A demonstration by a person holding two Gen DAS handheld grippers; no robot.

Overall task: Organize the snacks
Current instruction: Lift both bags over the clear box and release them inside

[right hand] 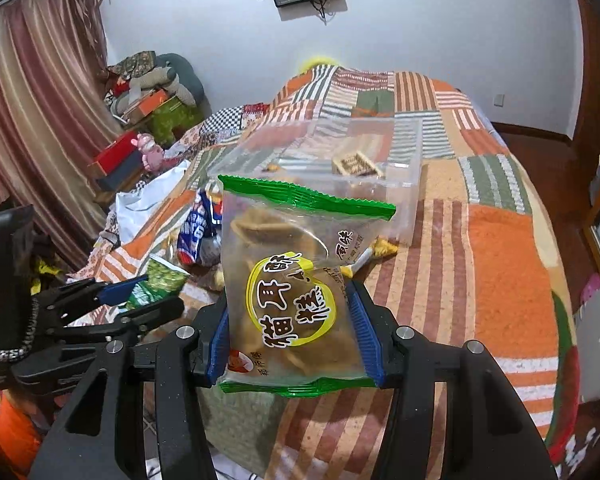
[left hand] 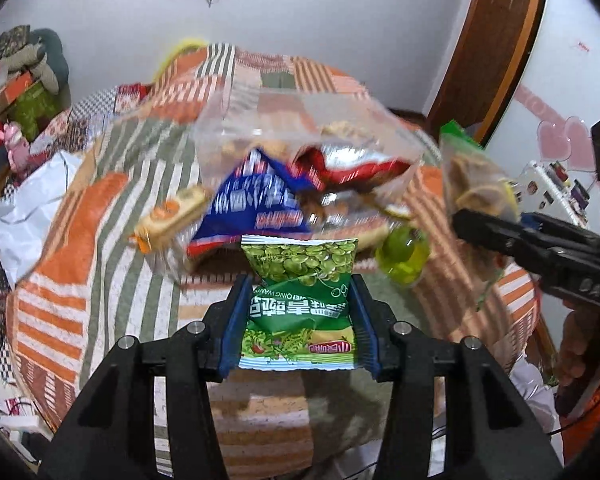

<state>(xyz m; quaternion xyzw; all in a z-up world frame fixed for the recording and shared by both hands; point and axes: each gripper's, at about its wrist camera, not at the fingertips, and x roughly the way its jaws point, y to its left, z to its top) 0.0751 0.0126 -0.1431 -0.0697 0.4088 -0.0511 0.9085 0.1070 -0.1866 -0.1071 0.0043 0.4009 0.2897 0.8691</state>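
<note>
My left gripper (left hand: pixel 300 284) is shut on a green pea snack packet (left hand: pixel 300 300) and holds it above the bed. It also shows in the right wrist view (right hand: pixel 140 290) at the left, with the packet (right hand: pixel 162 280) between its fingers. My right gripper (right hand: pixel 288 296) is shut on a clear cracker packet with green edges (right hand: pixel 288 276); in the left wrist view that packet (left hand: pixel 476 184) hangs at the right. A clear plastic bin (right hand: pixel 404 184) stands on the bed ahead with a few snacks inside. Blue (left hand: pixel 256 200) and red (left hand: pixel 356 164) packets lie blurred by it.
The bed carries an orange and green striped patchwork quilt (right hand: pixel 500 240). A yellow-green round object (left hand: pixel 404 256) and a small biscuit pack (left hand: pixel 172 216) lie near the bin. A white bag (left hand: pixel 28 204) sits at the left. Boxes and clutter (right hand: pixel 140 120) stand along the far left wall.
</note>
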